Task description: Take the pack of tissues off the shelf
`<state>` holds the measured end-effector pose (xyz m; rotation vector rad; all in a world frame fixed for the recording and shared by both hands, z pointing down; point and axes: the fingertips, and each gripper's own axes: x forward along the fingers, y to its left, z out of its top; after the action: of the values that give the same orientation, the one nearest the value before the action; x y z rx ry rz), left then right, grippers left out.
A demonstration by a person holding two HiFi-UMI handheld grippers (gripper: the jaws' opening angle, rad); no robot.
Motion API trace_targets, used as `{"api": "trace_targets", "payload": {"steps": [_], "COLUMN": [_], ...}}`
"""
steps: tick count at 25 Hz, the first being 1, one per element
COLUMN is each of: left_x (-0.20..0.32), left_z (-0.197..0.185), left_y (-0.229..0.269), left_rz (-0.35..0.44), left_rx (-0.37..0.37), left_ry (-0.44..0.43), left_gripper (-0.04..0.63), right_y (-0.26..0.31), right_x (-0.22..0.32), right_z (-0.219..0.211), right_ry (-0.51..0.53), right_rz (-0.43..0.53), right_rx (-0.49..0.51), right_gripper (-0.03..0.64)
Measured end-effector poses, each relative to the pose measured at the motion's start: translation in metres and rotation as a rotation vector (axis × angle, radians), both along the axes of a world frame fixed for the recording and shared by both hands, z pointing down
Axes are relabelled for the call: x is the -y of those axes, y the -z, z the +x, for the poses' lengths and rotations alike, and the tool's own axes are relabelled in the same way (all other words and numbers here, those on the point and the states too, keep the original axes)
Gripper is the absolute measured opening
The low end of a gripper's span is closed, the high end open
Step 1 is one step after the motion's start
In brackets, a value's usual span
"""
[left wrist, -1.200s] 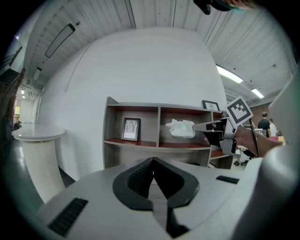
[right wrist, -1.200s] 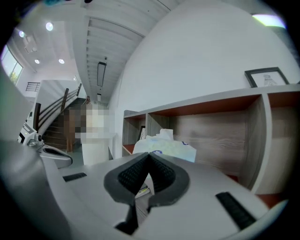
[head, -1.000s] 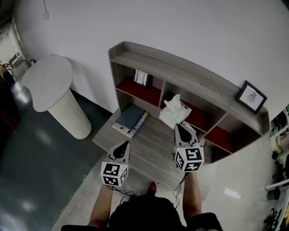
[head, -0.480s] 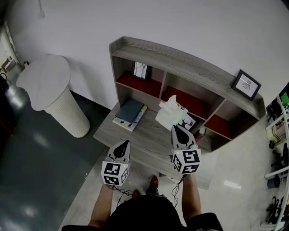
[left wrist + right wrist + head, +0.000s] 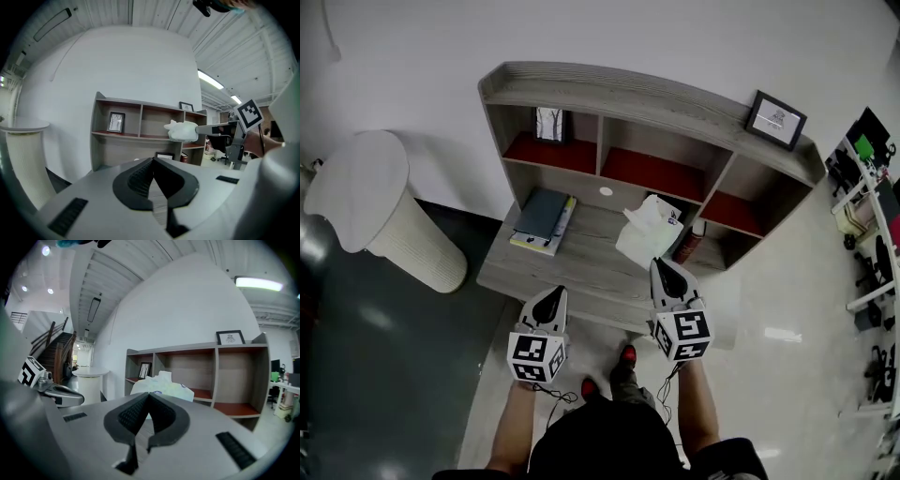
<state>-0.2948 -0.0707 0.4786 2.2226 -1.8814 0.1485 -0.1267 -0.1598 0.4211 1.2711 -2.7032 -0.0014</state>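
Both bare forearms reach forward from the body, grippers side by side and pointing nearly level at the shelf [image 5: 675, 98]. Right gripper [image 5: 663, 264]: jaws pinched on the near edge of the pack of tissues [image 5: 645, 230], which hangs outside the shelf, in front of its middle compartment. Left gripper [image 5: 554, 292]: jaws pressed together on nothing, short of the shelf's front board.

The head view looks steeply down from high above onto the shelf [image 5: 628, 86], the left claw [image 5: 553, 294] and the right claw [image 5: 660, 266]. Each gripper view sits close behind its own claw, facing almost level at that shelf, shared by all three.
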Motion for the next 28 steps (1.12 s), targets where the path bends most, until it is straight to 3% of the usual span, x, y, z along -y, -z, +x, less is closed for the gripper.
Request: {"api": "trace_targets", "payload": {"steps": [14, 28], "left_x": [0.030, 0.056], "left_z": [0.087, 0.207], "left_y": [-0.010, -0.023], "left_rz": [-0.009, -0.036], "left_rx": [-0.019, -0.004], "left_ry": [-0.212, -0.346], "left_gripper": [0.006, 0.006], "right_y": [-0.022, -0.060], "right_x": [-0.023, -0.021], "right_z": [0.130, 0.252], "right_ry": [-0.288, -0.412], "right_rz": [-0.036, -0.098], "right_rx": [-0.022, -0.020], "right_gripper": [0.026, 0.026]}}
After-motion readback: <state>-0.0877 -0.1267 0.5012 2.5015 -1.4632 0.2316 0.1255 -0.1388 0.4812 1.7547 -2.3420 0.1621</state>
